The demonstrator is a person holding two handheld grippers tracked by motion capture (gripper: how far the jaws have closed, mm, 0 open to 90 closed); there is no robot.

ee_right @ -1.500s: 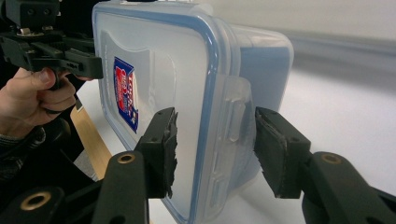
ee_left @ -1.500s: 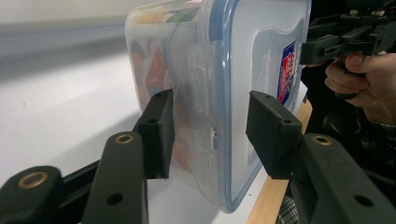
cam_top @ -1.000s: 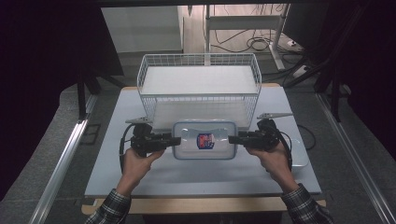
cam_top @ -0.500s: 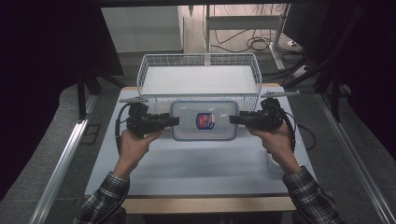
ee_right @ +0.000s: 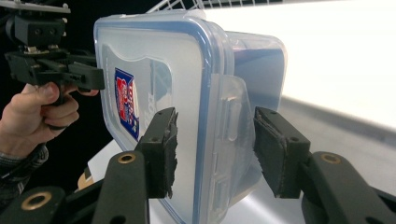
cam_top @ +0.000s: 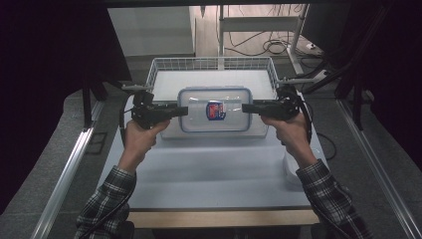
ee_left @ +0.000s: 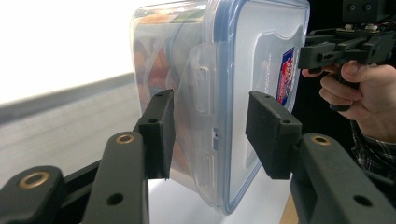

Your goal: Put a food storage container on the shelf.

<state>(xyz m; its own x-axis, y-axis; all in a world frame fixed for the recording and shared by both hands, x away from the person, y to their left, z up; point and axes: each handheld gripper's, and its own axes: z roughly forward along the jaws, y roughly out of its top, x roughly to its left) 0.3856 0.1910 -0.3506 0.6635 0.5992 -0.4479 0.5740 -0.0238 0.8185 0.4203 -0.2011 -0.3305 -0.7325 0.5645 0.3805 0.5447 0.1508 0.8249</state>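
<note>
A clear plastic container [cam_top: 214,112] with a blue-rimmed lid and a red and blue label hangs in the air, level, just before the wire basket [cam_top: 211,62]. My left gripper [cam_top: 183,110] is shut on its left end and my right gripper [cam_top: 246,107] on its right end. In the left gripper view the jaws [ee_left: 210,135] straddle the container [ee_left: 243,60] at its side latch, and the other gripper [ee_left: 345,44] shows beyond. The right gripper view has its jaws [ee_right: 215,144] clamped over the container's [ee_right: 154,60] opposite latch.
The white wire basket stands at the far side of the pale table [cam_top: 214,169], directly behind the container. A pale roundish object [cam_top: 291,172] lies at the table's right edge. Metal frame rails run along both sides of the table.
Both hands have lifted the container off the table and carried it away from the person, toward the basket. The grips have not changed.
</note>
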